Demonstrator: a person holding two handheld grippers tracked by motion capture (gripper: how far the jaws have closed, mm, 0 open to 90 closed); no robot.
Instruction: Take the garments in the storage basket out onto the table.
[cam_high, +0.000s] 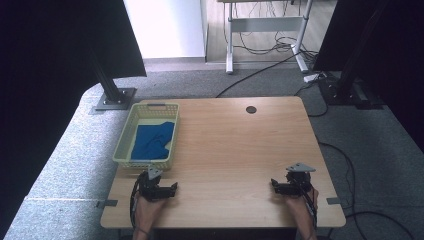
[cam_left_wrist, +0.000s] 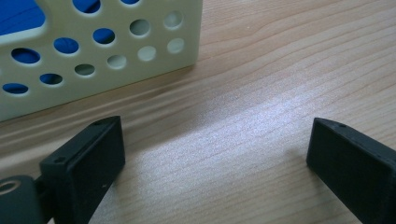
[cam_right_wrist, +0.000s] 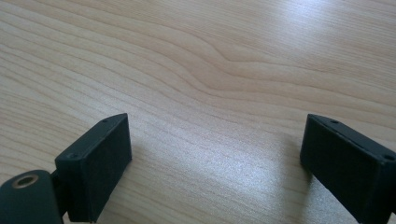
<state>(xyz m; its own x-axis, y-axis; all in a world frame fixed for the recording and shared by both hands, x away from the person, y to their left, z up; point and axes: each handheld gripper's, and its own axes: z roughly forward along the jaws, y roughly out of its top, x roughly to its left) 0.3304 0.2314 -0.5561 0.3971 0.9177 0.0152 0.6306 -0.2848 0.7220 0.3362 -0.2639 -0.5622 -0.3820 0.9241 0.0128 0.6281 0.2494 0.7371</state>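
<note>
A pale yellow-green perforated basket (cam_high: 125, 142) stands at the table's left side with a folded blue cloth (cam_high: 154, 140) inside it. My left gripper (cam_high: 170, 189) rests low on the wood just in front of the basket, open, nothing between its jaws. In the left gripper view the basket wall (cam_left_wrist: 116, 42) rises close ahead at upper left, blue showing through its holes, and the left gripper (cam_left_wrist: 215, 154) stands wide over bare wood. My right gripper (cam_high: 278, 186) sits near the table's front right, open; in its own view the right gripper (cam_right_wrist: 215, 154) spans empty tabletop.
The wooden table (cam_high: 235, 145) has a dark round cable port (cam_high: 251, 109) near its far edge. Black stand bases (cam_high: 116, 98) sit on the grey carpet at the table's far corners, with cables trailing at right.
</note>
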